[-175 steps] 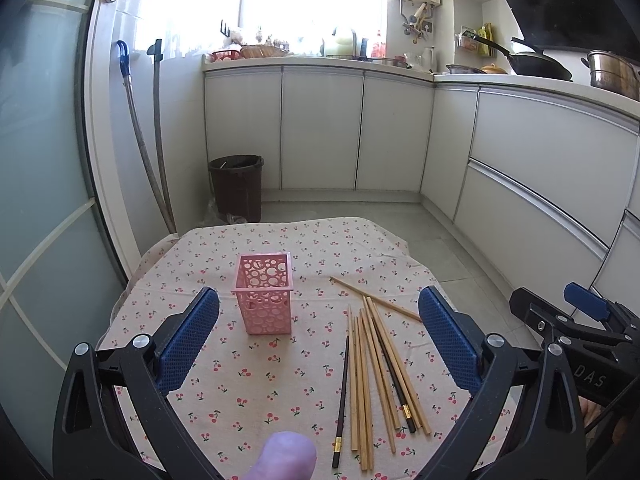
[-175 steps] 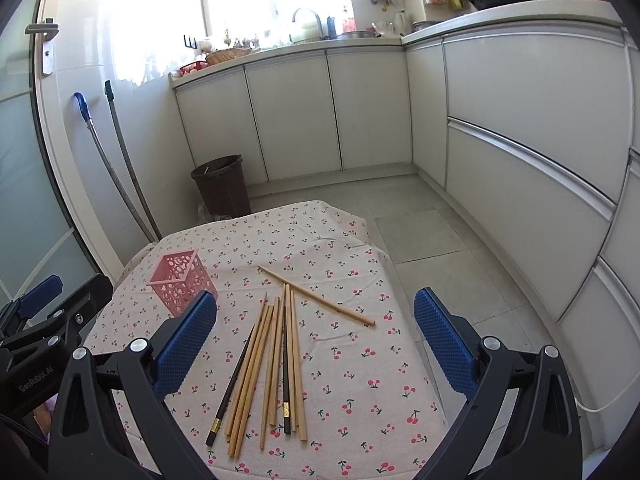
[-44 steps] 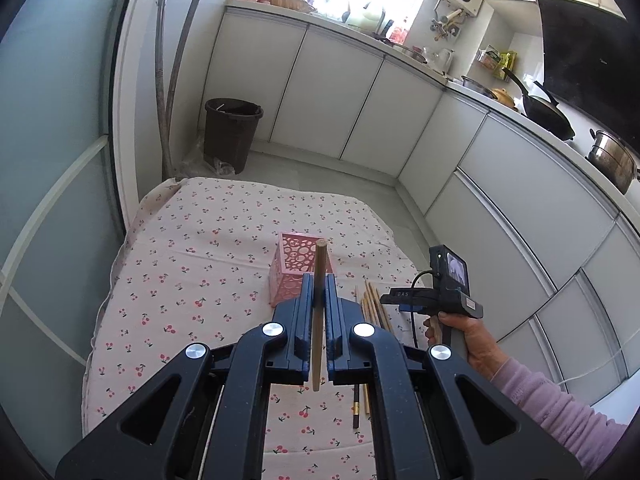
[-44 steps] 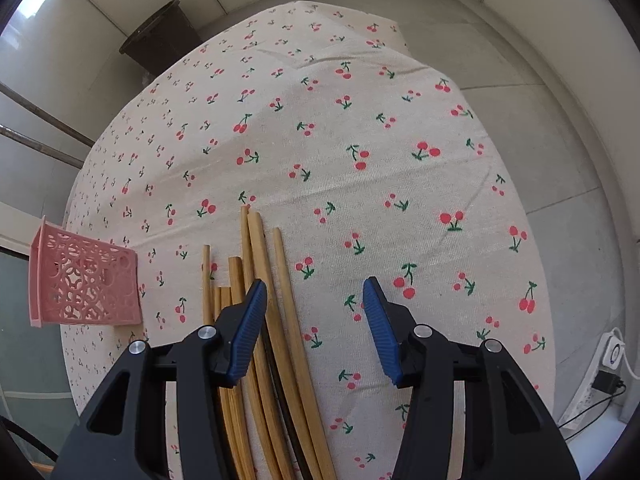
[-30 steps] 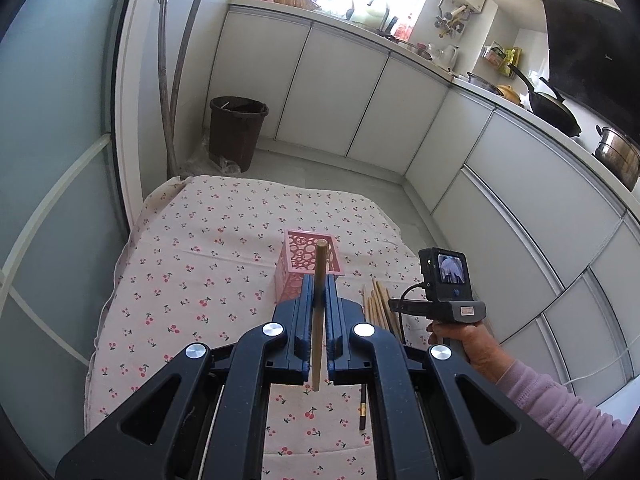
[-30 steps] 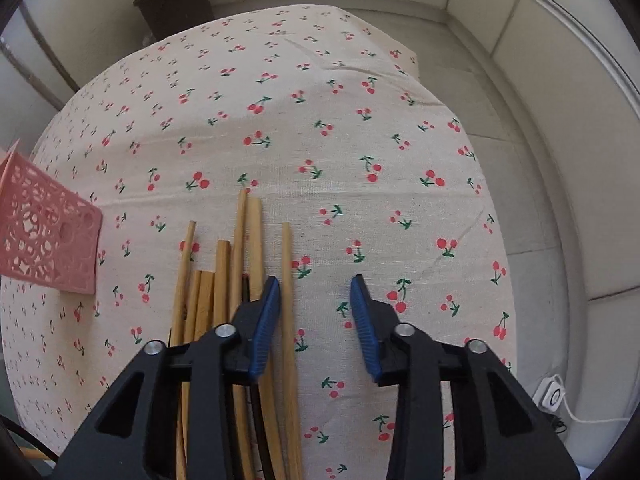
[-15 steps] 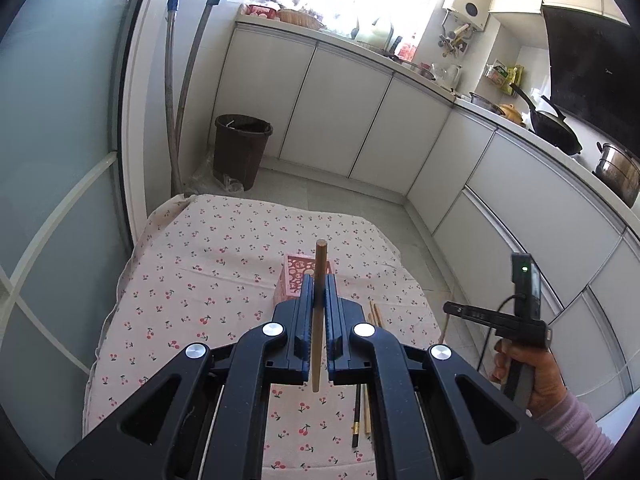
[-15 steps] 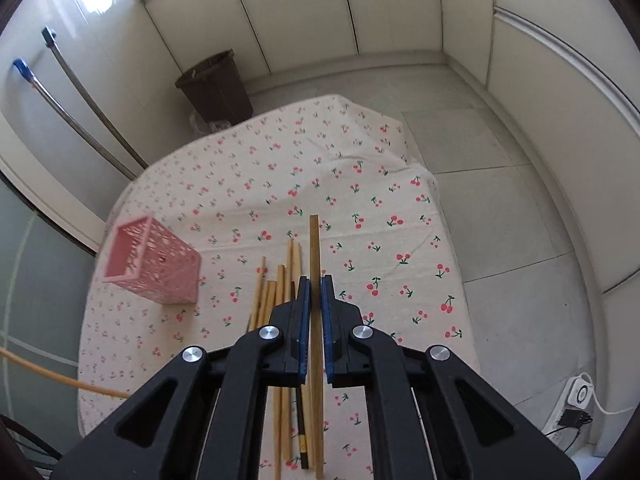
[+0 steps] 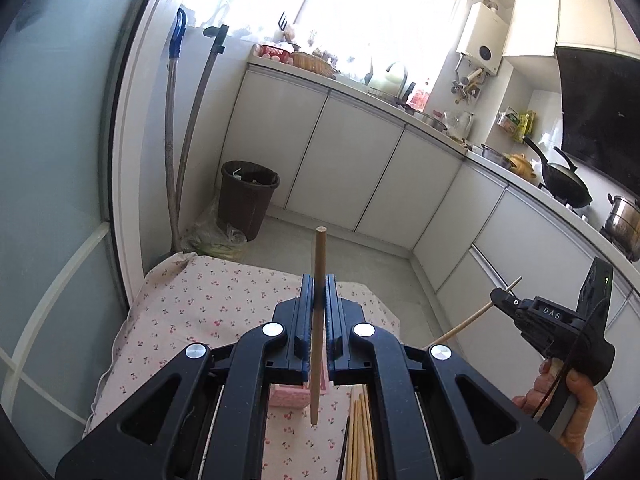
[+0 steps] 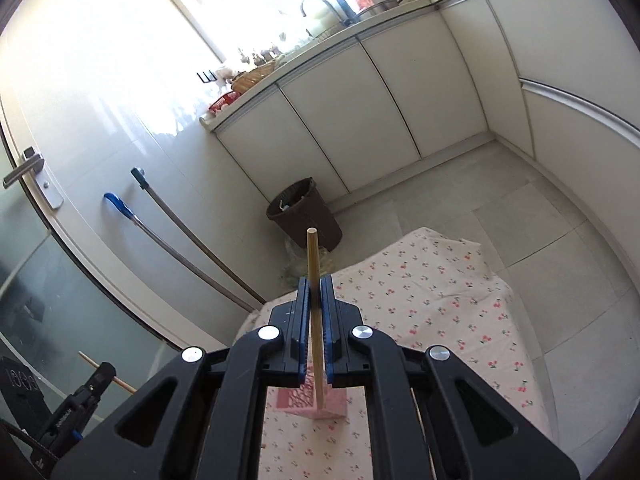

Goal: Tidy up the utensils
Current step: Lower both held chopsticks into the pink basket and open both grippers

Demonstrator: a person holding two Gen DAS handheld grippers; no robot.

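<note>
Both clamped: left gripper (image 9: 316, 308) jaws grasp chopstick (image 9: 319, 256); right gripper (image 10: 315, 304) likewise grasps second chopstick (image 10: 313, 256).

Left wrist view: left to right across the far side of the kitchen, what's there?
Two long handles leaning on the wall → brown trash bin → white cabinet doors → black wok → steel pot.

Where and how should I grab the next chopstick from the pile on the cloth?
Probably from above, fingers straddling one outer stick of the pile across its shaft: they lie flat, side by side on the cloth, so only an edge stick leaves finger room.
</note>
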